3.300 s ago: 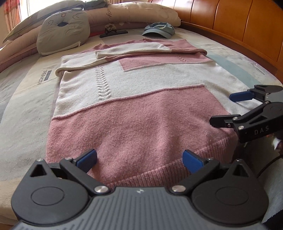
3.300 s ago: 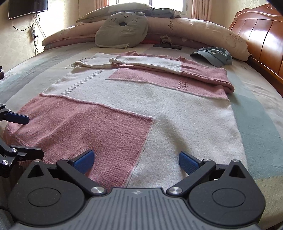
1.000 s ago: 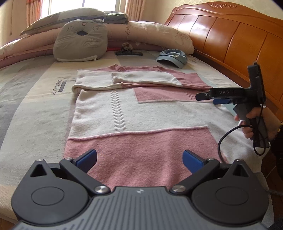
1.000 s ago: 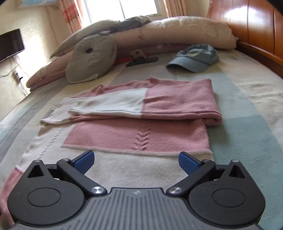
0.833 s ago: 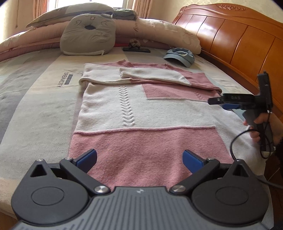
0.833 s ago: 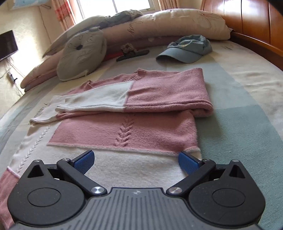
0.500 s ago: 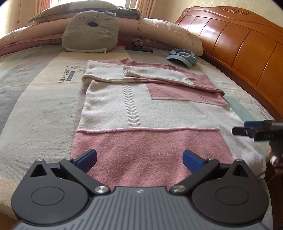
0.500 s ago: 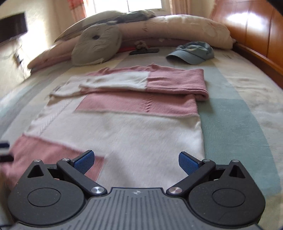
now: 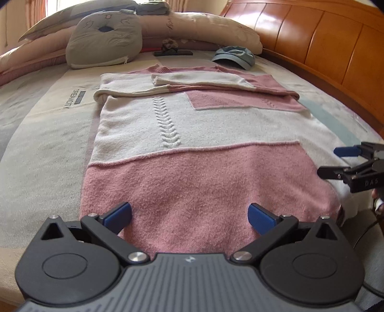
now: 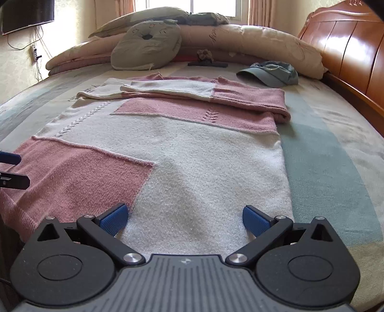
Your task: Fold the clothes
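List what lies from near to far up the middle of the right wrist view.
right gripper → sweater body → folded sleeves → dark flat object → long pillows → window

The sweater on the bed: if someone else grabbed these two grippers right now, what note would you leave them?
Left gripper: open, empty, at the pink hem corner.
Right gripper: open, empty, at the white hem corner.
Sweater: flat on the bed, hem toward you, collar toward the pillows.
Done: both sleeves folded across the chest.
Left: probably pinch both hem corners and fold the bottom up toward the collar, then smooth it.
The cap lies beyond the sweater, clear of it.
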### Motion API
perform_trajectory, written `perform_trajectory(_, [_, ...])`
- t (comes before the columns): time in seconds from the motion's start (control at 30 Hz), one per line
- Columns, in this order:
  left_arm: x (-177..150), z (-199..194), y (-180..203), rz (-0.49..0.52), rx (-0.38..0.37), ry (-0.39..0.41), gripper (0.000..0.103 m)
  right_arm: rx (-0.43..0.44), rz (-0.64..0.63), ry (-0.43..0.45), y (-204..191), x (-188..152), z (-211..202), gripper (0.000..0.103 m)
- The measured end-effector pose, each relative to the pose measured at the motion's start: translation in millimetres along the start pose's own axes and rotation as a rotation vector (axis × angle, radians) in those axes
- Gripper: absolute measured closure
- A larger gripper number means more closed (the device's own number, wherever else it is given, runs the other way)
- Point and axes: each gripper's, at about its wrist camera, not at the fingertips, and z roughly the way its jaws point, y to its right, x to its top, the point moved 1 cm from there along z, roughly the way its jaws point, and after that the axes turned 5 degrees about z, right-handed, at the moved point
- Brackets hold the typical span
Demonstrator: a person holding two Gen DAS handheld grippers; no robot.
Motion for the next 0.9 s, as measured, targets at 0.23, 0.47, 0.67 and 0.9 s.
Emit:
perform_trajectory(0.23, [3,2,12,0.104,0.044,-0.029,0.001,-0.025,-0.02,-0.069,-5,8,0,0.0])
perform_trajectory(0.47, [-10,-14,13,0.13,0.048,-0.03,0.001,-0.05,-0.056,-0.063,-2,-5,-21,0.0])
perform_trajectory(0.67, [-14,-37,31,0.343,0.093,0.06,0.001,-0.087,-0.121,-0.031,-9,-16,-43,0.0])
perform_trajectory(0.9, [-25,-37,71,0.586,0.012,0.128,0.001,-0.006,-0.381,-0.031,-54,-22,-48,0.0])
